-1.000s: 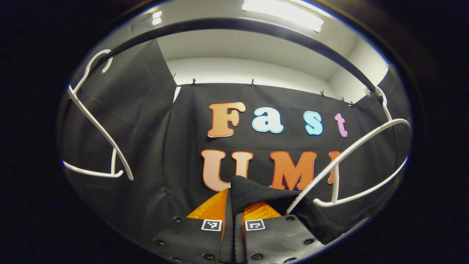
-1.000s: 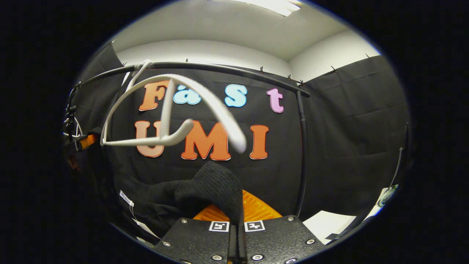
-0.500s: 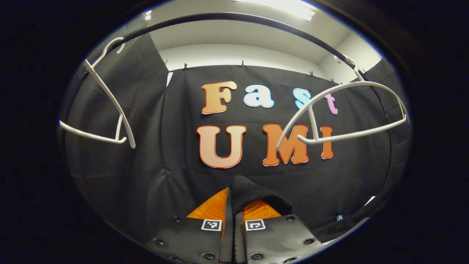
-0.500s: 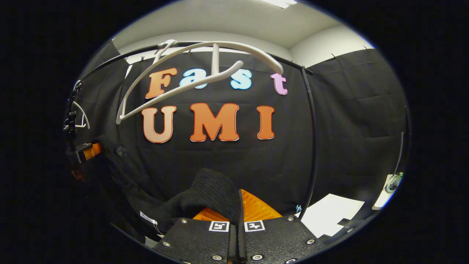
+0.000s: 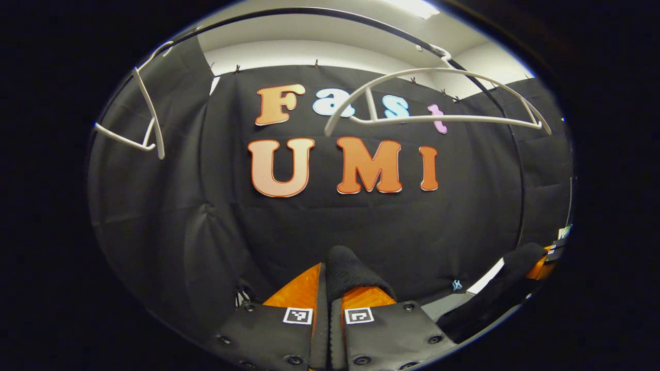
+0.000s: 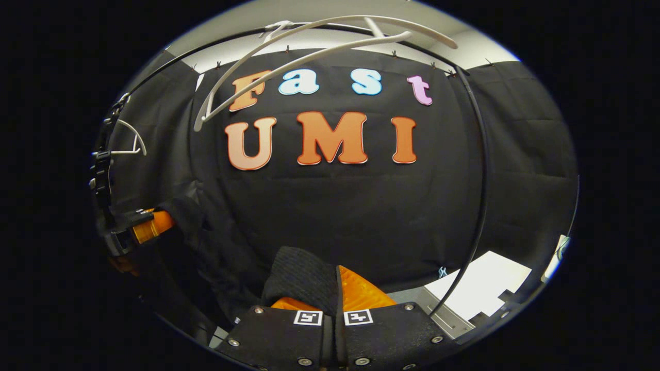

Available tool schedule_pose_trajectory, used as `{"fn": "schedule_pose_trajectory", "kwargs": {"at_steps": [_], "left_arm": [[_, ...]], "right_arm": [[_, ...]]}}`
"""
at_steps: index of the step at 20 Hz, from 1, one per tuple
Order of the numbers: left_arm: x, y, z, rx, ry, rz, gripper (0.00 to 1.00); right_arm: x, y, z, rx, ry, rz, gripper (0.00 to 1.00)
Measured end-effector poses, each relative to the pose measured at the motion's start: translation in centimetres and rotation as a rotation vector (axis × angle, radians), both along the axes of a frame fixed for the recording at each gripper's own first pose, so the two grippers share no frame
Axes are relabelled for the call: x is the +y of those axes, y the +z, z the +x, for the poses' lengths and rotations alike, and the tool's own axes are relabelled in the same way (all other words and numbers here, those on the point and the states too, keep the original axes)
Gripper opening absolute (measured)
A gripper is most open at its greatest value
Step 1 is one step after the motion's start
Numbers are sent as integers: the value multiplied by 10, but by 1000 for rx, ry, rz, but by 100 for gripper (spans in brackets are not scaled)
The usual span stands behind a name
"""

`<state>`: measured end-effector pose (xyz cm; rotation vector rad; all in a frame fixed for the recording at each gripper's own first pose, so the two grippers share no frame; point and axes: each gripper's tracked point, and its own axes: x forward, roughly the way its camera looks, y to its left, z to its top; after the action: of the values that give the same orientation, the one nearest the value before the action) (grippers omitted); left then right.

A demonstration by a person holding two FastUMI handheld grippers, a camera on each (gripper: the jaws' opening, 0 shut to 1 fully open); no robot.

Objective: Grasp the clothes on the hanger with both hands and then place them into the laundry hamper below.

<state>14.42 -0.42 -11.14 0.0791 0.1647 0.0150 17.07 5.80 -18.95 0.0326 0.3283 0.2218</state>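
Note:
A black knitted garment (image 5: 350, 270) is pinched between the fingers of my left gripper (image 5: 326, 286), which is shut on it. The same black garment (image 6: 304, 278) is clamped in my right gripper (image 6: 335, 291), also shut. In the right gripper view the cloth trails left toward the other gripper (image 6: 147, 229). In the left gripper view the other gripper (image 5: 546, 260) holds a dark fold at the right edge. A bare white hanger (image 5: 438, 105) hangs from the black rail (image 5: 319, 14) above; the same hanger (image 6: 309, 56) swings overhead in the right gripper view.
A second empty white hanger (image 5: 139, 121) hangs at the rail's left end, seen small as a white hanger (image 6: 126, 139) in the right gripper view. The rail's upright post (image 6: 477, 196) stands at the right. A pale floor patch (image 6: 484, 288) lies low right.
Both grippers have dropped with the black garment, so the rail and hangers rose in both views. The garment has come off the white hanger, which now swings bare overhead.

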Motion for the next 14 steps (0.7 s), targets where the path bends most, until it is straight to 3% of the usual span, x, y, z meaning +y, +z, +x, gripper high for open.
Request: {"fn": "schedule_pose_trajectory", "kwargs": {"at_steps": [8,14], "left_arm": [[-64,-67,-23,124,-160,-36,9],[-89,-174,-45,338,-225,-92,9]], "right_arm": [[34,-75,-17,166,54,16,1],[31,-175,-38,375,55,-4,2]]}}
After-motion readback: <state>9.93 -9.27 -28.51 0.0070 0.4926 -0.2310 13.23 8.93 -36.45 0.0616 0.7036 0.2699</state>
